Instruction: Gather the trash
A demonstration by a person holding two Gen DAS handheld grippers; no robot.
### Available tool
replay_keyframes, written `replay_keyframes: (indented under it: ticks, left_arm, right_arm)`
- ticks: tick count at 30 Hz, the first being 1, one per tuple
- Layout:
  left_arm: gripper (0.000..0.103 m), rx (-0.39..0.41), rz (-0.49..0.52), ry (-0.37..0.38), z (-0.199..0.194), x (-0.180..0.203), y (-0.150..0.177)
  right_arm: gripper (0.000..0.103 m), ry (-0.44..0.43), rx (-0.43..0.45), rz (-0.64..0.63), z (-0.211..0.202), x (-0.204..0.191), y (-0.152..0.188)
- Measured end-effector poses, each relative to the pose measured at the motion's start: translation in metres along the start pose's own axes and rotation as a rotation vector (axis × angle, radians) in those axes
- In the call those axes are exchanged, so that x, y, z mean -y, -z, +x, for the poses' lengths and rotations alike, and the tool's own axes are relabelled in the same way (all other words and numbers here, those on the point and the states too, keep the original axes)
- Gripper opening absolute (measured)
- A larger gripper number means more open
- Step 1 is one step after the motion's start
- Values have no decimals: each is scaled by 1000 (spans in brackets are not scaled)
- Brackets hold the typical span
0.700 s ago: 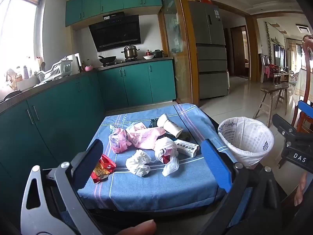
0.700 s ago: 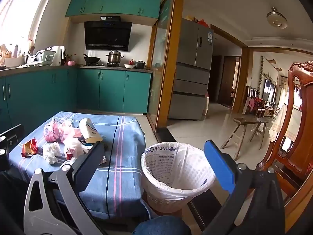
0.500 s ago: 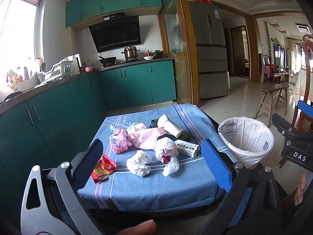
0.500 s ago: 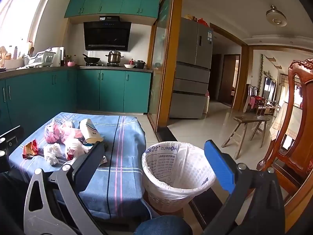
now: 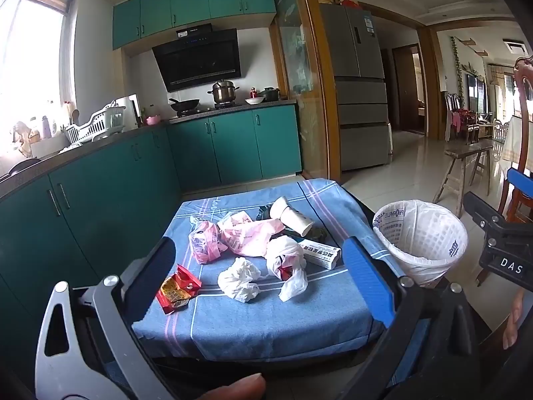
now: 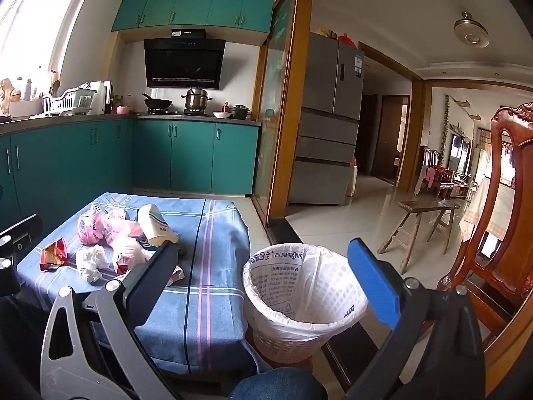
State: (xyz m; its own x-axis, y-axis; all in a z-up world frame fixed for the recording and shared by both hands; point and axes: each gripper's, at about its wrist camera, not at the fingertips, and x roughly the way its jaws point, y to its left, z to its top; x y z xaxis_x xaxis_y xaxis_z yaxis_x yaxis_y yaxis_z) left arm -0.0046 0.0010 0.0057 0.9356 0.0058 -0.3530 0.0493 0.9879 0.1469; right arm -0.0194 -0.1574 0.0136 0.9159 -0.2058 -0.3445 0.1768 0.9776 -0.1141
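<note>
Trash lies on a low table under a blue striped cloth [image 5: 253, 320]: a red snack wrapper [image 5: 176, 289], a crumpled white tissue [image 5: 240, 278], a white bag [image 5: 287, 263], pink bags [image 5: 233, 237], a paper cup [image 5: 291, 216] and a small white box [image 5: 320, 255]. My left gripper [image 5: 260, 268] hangs open before the table's near edge, nothing between its fingers. My right gripper [image 6: 263, 268] is open too, level with the lined white bin [image 6: 299, 296] that stands right of the table. The same trash, with the cup [image 6: 155, 225], shows at the left of the right wrist view.
Green kitchen cabinets [image 5: 100, 186] run along the left and back. A fridge [image 6: 328, 153] and a glass door frame [image 6: 286, 126] stand behind the table. A wooden bench [image 6: 426, 220] and a carved chair [image 6: 499, 220] are at the right, on tiled floor.
</note>
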Motion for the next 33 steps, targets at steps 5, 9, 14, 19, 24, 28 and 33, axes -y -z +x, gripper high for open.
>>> replay_keyframes:
  ticks: [5,9,14,19,24,28,33]
  left_arm:
    - [100,-1,1,0,0,-1,0]
    - [100,-2,0,-1,-1,-1,-1]
    - [100,-2,0,-4,-1,-3,-1]
    - [100,-3,-2,-4,-1,-4,-2]
    - [100,-2,-2,-2,-1,-4,-2]
    - [100,-1,-4,-2,-2,-5,-3]
    - [100,3,-5,-2,-1,-3,-3]
  right_arm:
    - [100,3,1,-6,-1,-1,-1]
    - [100,0,9,-2,-3,0,-2]
    - [100,0,14,0,-4,0,-4]
    - [100,-2,11,1,-4,1,-5]
    - [100,5,15,-5,-4,0,-8]
    - [100,3,15,-6,-5,0,-8]
    - [100,6,21,-8,-7,-1,-11]
